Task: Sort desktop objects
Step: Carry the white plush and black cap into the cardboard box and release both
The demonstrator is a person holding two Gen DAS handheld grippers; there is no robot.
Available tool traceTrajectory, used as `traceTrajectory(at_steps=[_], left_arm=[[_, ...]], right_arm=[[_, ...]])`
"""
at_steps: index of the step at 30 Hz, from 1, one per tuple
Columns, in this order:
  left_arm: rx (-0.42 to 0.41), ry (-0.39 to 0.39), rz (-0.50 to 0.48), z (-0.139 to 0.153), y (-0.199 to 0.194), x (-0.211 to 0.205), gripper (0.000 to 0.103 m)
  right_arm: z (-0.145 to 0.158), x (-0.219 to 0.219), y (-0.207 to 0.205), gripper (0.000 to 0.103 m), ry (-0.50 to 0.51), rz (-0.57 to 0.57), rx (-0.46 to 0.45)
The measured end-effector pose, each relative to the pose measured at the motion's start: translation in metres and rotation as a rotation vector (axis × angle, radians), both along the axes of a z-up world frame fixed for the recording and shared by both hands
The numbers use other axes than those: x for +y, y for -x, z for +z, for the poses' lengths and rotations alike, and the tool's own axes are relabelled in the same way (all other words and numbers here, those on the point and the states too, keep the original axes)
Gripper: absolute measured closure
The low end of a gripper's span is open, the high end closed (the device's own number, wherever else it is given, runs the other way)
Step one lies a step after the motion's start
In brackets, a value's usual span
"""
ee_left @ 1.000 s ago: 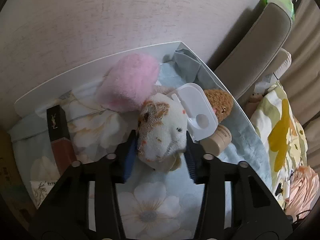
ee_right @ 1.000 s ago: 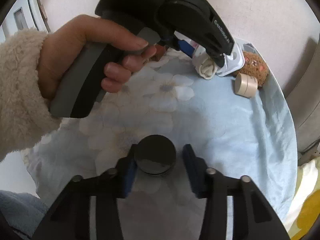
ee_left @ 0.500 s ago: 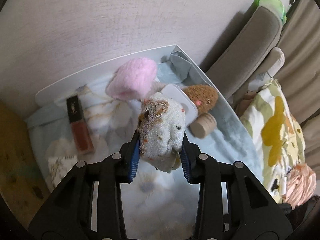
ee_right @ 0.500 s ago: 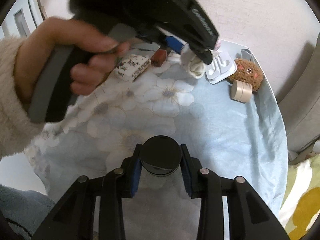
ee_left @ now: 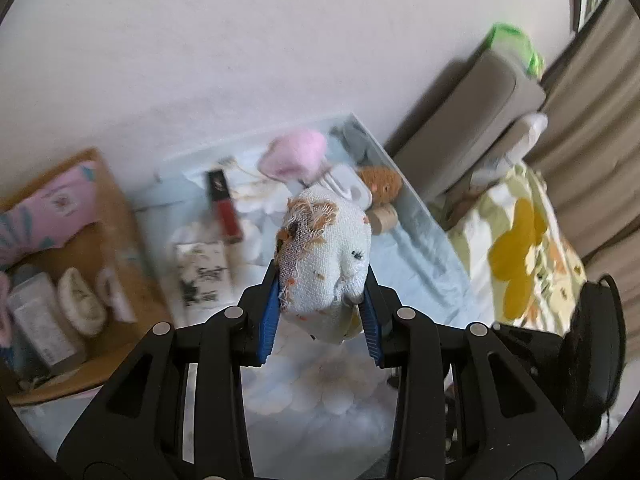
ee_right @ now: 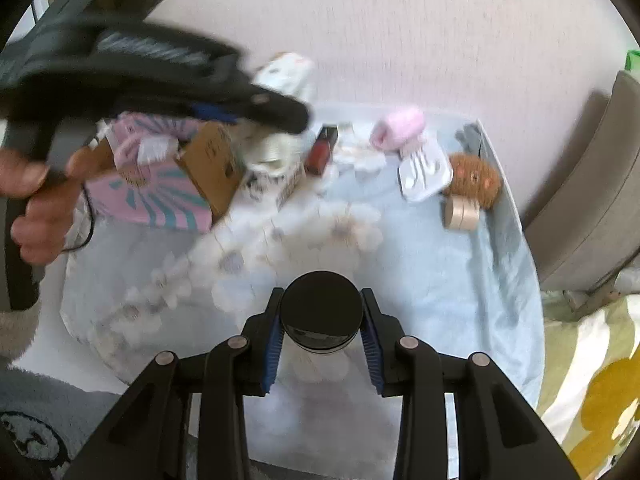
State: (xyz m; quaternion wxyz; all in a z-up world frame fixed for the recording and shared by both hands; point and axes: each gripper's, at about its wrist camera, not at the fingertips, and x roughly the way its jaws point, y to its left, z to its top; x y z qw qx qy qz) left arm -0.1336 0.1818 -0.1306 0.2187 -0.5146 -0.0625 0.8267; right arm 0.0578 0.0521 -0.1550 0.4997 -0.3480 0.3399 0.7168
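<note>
My left gripper (ee_left: 320, 304) is shut on a white cloth toy with orange spots (ee_left: 324, 256) and holds it high above the table; it also shows in the right wrist view (ee_right: 272, 152). My right gripper (ee_right: 322, 320) is shut on a black-lidded round jar (ee_right: 321, 312), lifted above the blue flowered cloth (ee_right: 420, 280). On the cloth lie a red lip gloss (ee_left: 224, 208), a pink fluffy puff (ee_left: 294, 154), a white plastic case (ee_right: 424, 170), a brown plush (ee_right: 476, 178), a beige tape roll (ee_right: 460, 212) and a small printed box (ee_left: 202, 270).
A cardboard box (ee_left: 100, 240) at the left holds a pink patterned pouch (ee_left: 44, 216) and other small items. A grey chair (ee_left: 480, 120) and a yellow flowered blanket (ee_left: 528, 248) lie to the right. The wall runs behind the table.
My left gripper has risen and pulled back left with the cloth toy, bringing the cardboard box into view. My right gripper closed on the black jar and lifted it.
</note>
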Motion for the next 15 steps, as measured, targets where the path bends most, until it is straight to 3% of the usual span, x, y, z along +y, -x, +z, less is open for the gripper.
traceTrajectory(at_steps=[6, 15], left_arm=[[0.050, 0.020, 0.084, 0.035, -0.007, -0.053, 0.071], [0.106, 0.044, 0.252, 0.054, -0.017, -0.138, 0.071]], right_arm=[[0.030, 0.022, 0.020, 0.070, -0.036, 0.018, -0.064], [0.056, 0.062, 0.066, 0.070, -0.109, 0.122, -0.064]])
